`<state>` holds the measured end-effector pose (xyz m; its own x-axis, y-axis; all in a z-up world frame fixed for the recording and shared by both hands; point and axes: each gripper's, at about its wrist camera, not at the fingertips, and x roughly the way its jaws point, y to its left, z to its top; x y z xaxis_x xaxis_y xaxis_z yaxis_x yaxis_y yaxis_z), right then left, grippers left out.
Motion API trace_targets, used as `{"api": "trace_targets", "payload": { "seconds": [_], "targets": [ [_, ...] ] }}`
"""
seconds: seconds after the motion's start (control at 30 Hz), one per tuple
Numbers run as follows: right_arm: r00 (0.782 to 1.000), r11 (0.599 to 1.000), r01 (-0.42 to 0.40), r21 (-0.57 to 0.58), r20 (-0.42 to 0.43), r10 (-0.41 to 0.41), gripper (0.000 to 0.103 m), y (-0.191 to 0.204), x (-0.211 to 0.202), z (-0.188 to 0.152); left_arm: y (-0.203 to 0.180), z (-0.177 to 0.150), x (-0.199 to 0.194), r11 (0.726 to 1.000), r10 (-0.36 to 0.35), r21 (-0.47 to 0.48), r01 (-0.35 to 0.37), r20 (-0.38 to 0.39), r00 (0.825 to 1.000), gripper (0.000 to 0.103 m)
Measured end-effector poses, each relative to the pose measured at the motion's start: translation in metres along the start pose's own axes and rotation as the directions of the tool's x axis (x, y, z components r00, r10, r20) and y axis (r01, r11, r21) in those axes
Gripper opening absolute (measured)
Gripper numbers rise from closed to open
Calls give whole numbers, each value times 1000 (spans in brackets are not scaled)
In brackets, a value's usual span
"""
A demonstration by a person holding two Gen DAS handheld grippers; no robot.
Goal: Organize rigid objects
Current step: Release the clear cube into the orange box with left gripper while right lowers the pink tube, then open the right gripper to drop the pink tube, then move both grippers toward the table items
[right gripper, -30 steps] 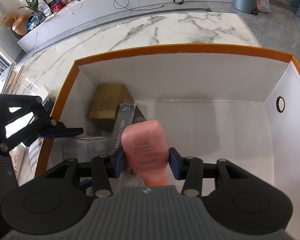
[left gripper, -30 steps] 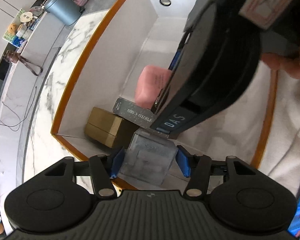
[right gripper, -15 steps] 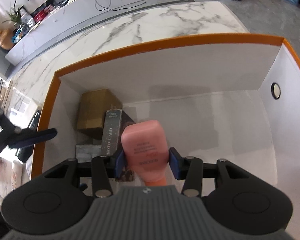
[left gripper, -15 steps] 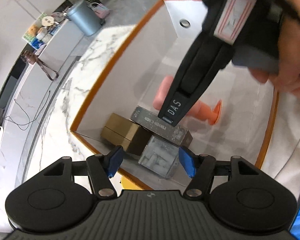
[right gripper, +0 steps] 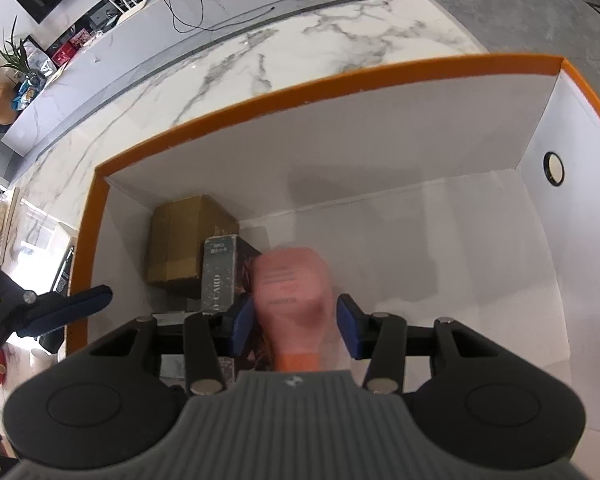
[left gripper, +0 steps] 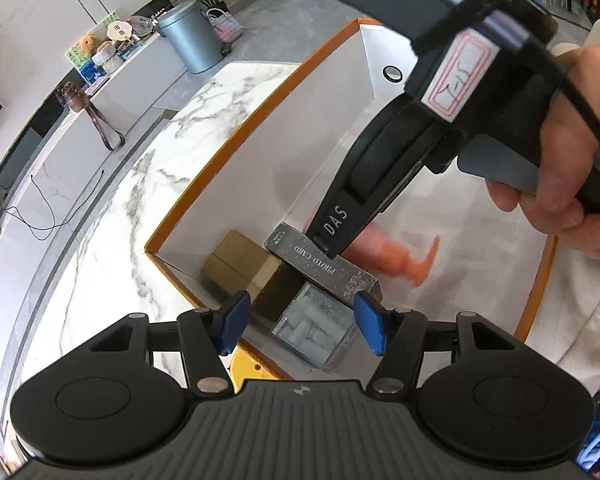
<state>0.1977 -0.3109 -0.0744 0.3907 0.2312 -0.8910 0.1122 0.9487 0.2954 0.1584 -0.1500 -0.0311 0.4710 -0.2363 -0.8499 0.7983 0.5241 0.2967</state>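
Observation:
A white box with an orange rim (left gripper: 236, 136) holds a brown carton (left gripper: 240, 264), a dark "PHOTO CARD" box (left gripper: 320, 264) and a clear plastic case (left gripper: 312, 328) in its near-left corner. My left gripper (left gripper: 300, 320) hangs above the clear case, touching nothing, and its jaws are closing. My right gripper (right gripper: 296, 320) is shut on a pink pump bottle (right gripper: 292, 280), which is blurred and low inside the box beside the card box (right gripper: 218, 276). From the left wrist the bottle (left gripper: 384, 248) shows under the right gripper's body, held by a hand (left gripper: 560, 184).
The box stands on a marble table (left gripper: 112, 232). A yellow thing (left gripper: 240, 368) lies just outside the rim under my left gripper. Dark flat items (right gripper: 62, 276) lie on the table left of the box. The box floor (right gripper: 420, 248) to the right is bare.
My left gripper let go of the clear case, which now rests in the box corner, and drew up and back. The right gripper kept the pink bottle and rolled slightly.

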Motion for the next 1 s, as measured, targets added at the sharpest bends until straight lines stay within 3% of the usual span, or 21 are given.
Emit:
{"api": "trace_targets", "payload": {
  "seconds": [0.13,0.37,0.53,0.77,1.0],
  "targets": [
    [1000,1000,7,-28,17,-7,47,4,-7,-1,-3,-1,-2,1000,4,-11,-4,9,1000,64],
    [992,987,47,-151,125,-29,47,21,-34,-12,0,-8,-18,998,12,-64,-7,81,997,63],
    [982,978,33,-206,187,6,49,31,-53,-20,10,-12,-37,988,30,-157,-10,123,992,63],
    [960,953,21,-302,273,65,51,64,-73,-34,25,-31,-68,957,70,-288,-22,158,985,63],
    [942,910,-1,-414,304,139,52,106,-89,-53,56,-68,-97,883,88,-469,-5,156,984,54]
  ]
}}
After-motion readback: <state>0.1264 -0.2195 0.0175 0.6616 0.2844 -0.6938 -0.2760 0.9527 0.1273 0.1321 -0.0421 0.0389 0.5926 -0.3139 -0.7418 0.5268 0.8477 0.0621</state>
